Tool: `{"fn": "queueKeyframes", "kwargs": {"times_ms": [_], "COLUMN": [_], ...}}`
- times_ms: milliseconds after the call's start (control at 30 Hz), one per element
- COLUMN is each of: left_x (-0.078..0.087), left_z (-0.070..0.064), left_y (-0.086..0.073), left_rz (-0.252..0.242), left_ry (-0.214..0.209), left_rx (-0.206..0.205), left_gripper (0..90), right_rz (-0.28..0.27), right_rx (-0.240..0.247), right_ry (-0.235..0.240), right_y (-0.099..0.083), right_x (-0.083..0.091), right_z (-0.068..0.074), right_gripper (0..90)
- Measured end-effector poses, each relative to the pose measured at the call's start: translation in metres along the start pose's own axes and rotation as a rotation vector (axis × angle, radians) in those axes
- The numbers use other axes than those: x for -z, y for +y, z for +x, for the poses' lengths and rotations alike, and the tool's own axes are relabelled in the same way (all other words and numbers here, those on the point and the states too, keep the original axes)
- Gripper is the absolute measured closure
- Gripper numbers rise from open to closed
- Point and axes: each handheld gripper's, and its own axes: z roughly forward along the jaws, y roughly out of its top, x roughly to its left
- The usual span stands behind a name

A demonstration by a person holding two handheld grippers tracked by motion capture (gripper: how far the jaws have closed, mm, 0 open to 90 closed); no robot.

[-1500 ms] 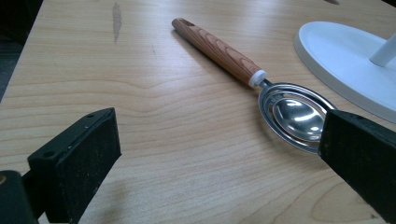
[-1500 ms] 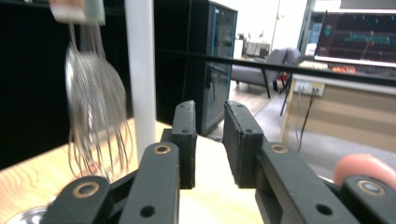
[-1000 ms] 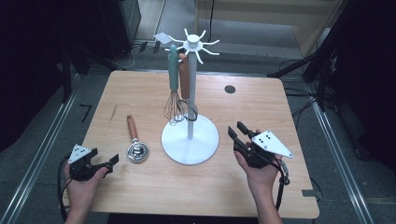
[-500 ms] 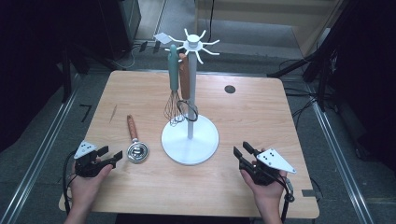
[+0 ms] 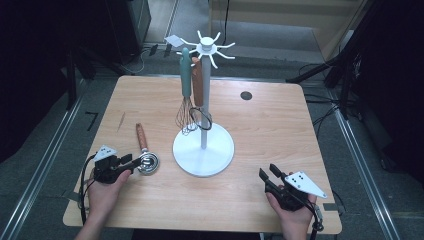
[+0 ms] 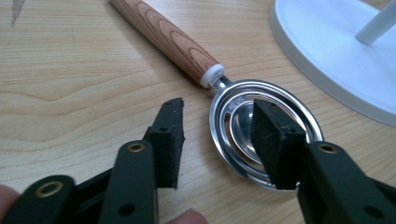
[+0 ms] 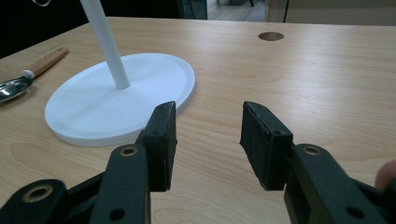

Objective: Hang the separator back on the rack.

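Note:
A metal egg separator [image 5: 145,156] with a wooden handle [image 6: 166,39] lies flat on the table left of the white rack. My left gripper [image 5: 126,161] is open right at its steel bowl [image 6: 243,126]; one jaw hangs over the bowl and the other over bare wood. A white utensil rack [image 5: 203,145] stands mid-table, with a teal-handled whisk [image 5: 186,95] and a wooden-handled utensil [image 5: 198,85] hanging from its hooks. My right gripper [image 5: 267,174] is open and holds nothing, low at the table's front right, its jaws aimed toward the rack's round base [image 7: 116,105].
A small round hole [image 5: 246,95] sits in the tabletop at the back right. The wooden table [image 5: 280,135] ends close behind both hands at its front edge. Dark equipment and cables surround the table on the floor.
Both hands have drawn back toward the front edge. The left gripper turned toward the egg separator and closed in on its bowl. The right gripper dropped lower, still open.

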Motion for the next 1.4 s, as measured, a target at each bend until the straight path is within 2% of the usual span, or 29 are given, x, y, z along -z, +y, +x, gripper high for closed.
{"fn": "queueKeyframes", "kwargs": {"times_ms": [133,233,267,433,600,667,733,867,1000,1067,1167,1233,1333,1400], "left_x": [-0.004,-0.006,-0.007,-0.004,0.005,0.011,0.013,0.018,0.019,0.018,0.017,0.015,0.012,0.011], "left_z": [-0.001,-0.003,-0.004,-0.008,-0.012,-0.016,-0.019,-0.026,-0.031,-0.03,-0.025,-0.023,-0.023,-0.026], "left_y": [0.0,0.0,0.0,-0.002,-0.012,-0.017,-0.02,-0.025,-0.024,-0.023,-0.021,-0.02,-0.02,-0.021], "left_rz": [0.024,0.048,0.054,0.059,0.061,0.067,0.069,0.09,0.086,0.071,0.043,0.05,0.074,0.085], "left_ry": [0.016,-0.008,-0.005,-0.014,-0.027,-0.032,-0.036,-0.083,-0.122,-0.112,-0.098,-0.088,-0.106,-0.114], "left_rx": [-0.009,-0.01,-0.013,-0.02,-0.024,-0.037,-0.039,-0.03,-0.032,-0.026,-0.016,-0.028,-0.033,-0.045], "left_gripper": [63.9,70.2,71.8,72.2,71.9,71.6,70.7,69.0,58.7,50.9,48.9,53.5,65.3,69.7], "right_rz": [0.008,0.014,0.015,0.02,0.02,0.022,0.025,0.028,0.025,0.027,0.031,0.032,0.036,0.035], "right_rx": [-0.018,-0.016,-0.019,-0.022,-0.025,-0.017,-0.011,-0.013,-0.001,0.001,-0.012,-0.006,-0.007,0.0], "right_ry": [-0.002,0.0,0.002,0.011,0.018,0.023,0.03,0.032,0.027,0.027,0.022,0.025,0.031,0.034], "right_y": [-0.004,-0.005,-0.005,-0.006,-0.006,-0.006,-0.006,-0.006,-0.005,-0.006,-0.006,-0.007,-0.007,-0.007], "right_x": [0.0,0.0,-0.001,-0.003,-0.004,-0.005,-0.005,-0.007,-0.008,-0.008,-0.008,-0.008,-0.01,-0.011], "right_z": [-0.003,-0.004,-0.004,-0.004,-0.003,0.0,0.001,0.003,0.004,0.003,0.002,0.002,0.004,0.005], "right_gripper": [57.3,57.5,57.6,57.9,58.0,58.1,58.1,58.1,58.0,58.0,58.2,58.2,58.2,58.2]}}
